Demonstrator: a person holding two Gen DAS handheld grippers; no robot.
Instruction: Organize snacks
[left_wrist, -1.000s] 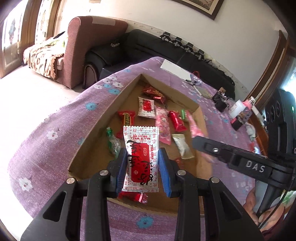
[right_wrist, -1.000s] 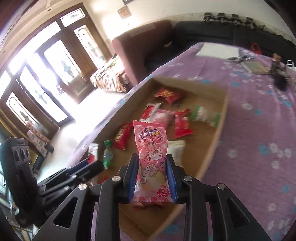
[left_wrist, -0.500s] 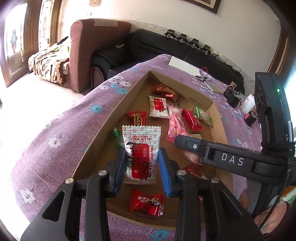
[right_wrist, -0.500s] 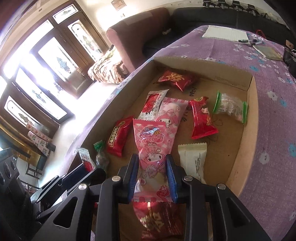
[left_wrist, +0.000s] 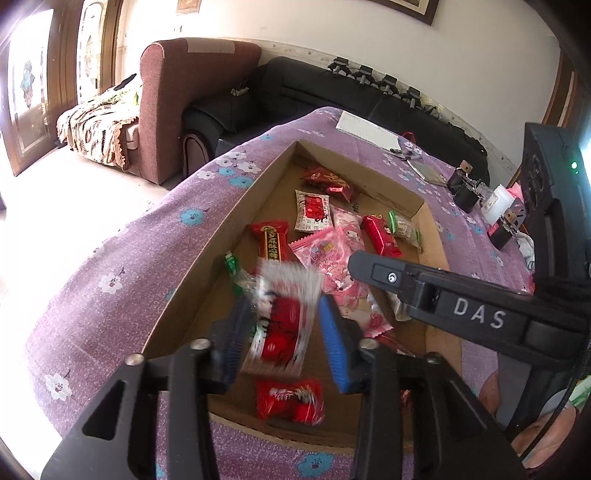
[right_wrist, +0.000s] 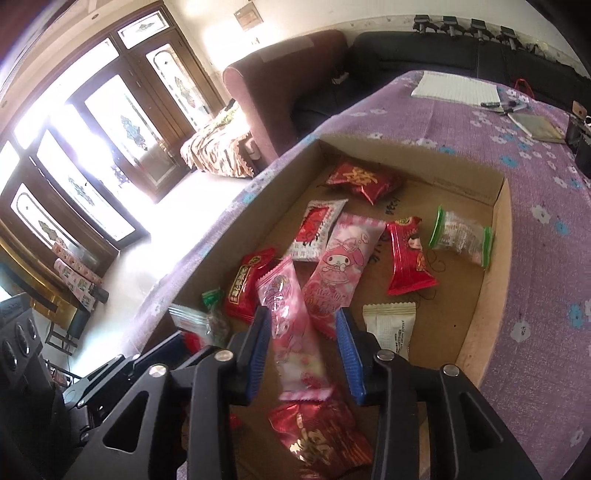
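Left tool: my left tool (left_wrist: 286, 334) hangs over the near left part of the cardboard box (left_wrist: 384, 182); its jaws have just been opening and now stand apart.
Left snack: the red-and-white packet (left_wrist: 282, 326) sits between my blue pads (left_wrist: 334, 345), blurred, with a gap showing on the right side; on the left I cannot tell whether it touches the pad. It looks loose, not gripped.
Right tool: my right tool (right_wrist: 301, 349) is over the near middle of the box; its jaws have just been opening too and are clear of the wrapper on both sides.
Right snack: the pink cartoon packet (right_wrist: 291, 328) lies between my open pads, tilted, its far end resting across a second pink packet (right_wrist: 341, 271) and its near end over a red gold-printed packet (right_wrist: 321, 441).
Box: it stands on the counter (right_wrist: 546, 258) under a purple flowered cloth, open at the top.
Box contents, far: a red packet with gold signs (right_wrist: 364, 179) near the far wall; a green-ended clear packet (right_wrist: 461, 236) by the right wall.
Box contents, middle: a small red-and-white sachet (right_wrist: 317, 229), a red bar (right_wrist: 408, 256), a dark red bar (right_wrist: 249, 282), a cream packet (right_wrist: 389, 326) just right of my right tool.
Box contents, near: a red packet (left_wrist: 290, 400) lies below my left tool, close to the near wall.
Counter, far: a lined pad (right_wrist: 456, 88) and a pen.
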